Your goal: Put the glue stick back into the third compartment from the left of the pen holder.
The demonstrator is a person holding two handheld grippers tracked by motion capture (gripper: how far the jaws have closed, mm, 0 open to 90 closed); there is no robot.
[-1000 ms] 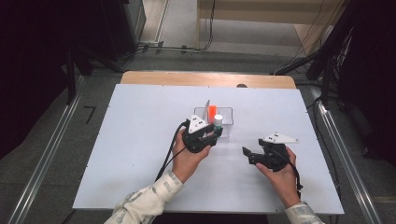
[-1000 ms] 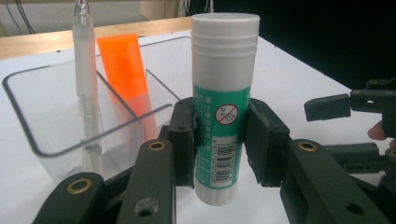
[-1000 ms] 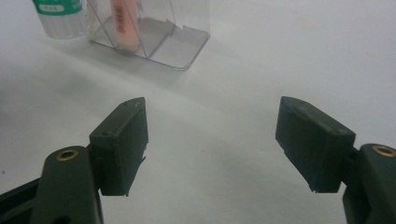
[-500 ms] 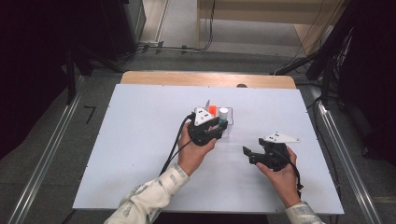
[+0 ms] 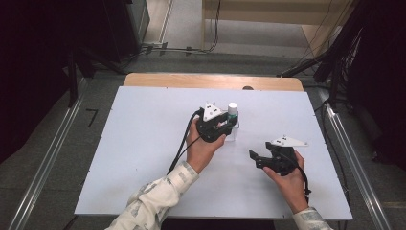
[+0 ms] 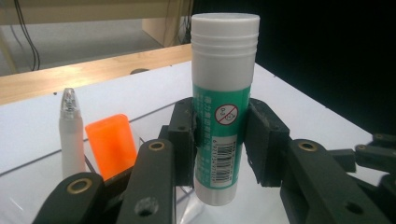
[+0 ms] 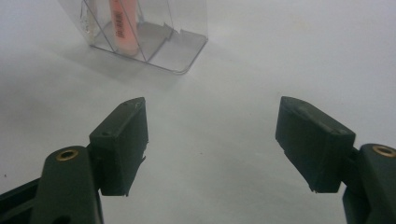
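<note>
High view: white surface (image 5: pixel 143 143) with a wooden strip along its far edge. Left tool (image 5: pixel 225 125) sits near the middle, held in the left hand (image 5: pixel 203 148), patterned sleeve (image 5: pixel 158 201) entering from the bottom. A glue stick (image 5: pixel 232 109) with a white cap stands upright between its jaws, just above a clear plastic holder (image 5: pixel 234 132) that the tool mostly hides. Right tool (image 5: pixel 254 157) is low and to the right, well apart from the holder, in the right hand (image 5: pixel 287 179); grey three-cornered plate on top.

Left gripper view: left tool (image 6: pixel 218 135) is clamped on the glue stick (image 6: pixel 223 93), both pads pressed against the green label (barcode and a red prohibition mark visible). Stick upright, its base clear of the surface. Behind, to the left, a white pen-like item with a clear tip (image 6: pixel 71 130) and an orange cap (image 6: pixel 112 142) stand in the clear holder (image 6: pixel 140 135).

Right gripper view: right tool (image 7: pixel 215 140) has its jaws spread wide, nothing between them but bare surface (image 7: pixel 280 46). Ahead, upper left, the clear holder (image 7: pixel 177 42) with an orange item (image 7: pixel 123 23) in one compartment.
</note>
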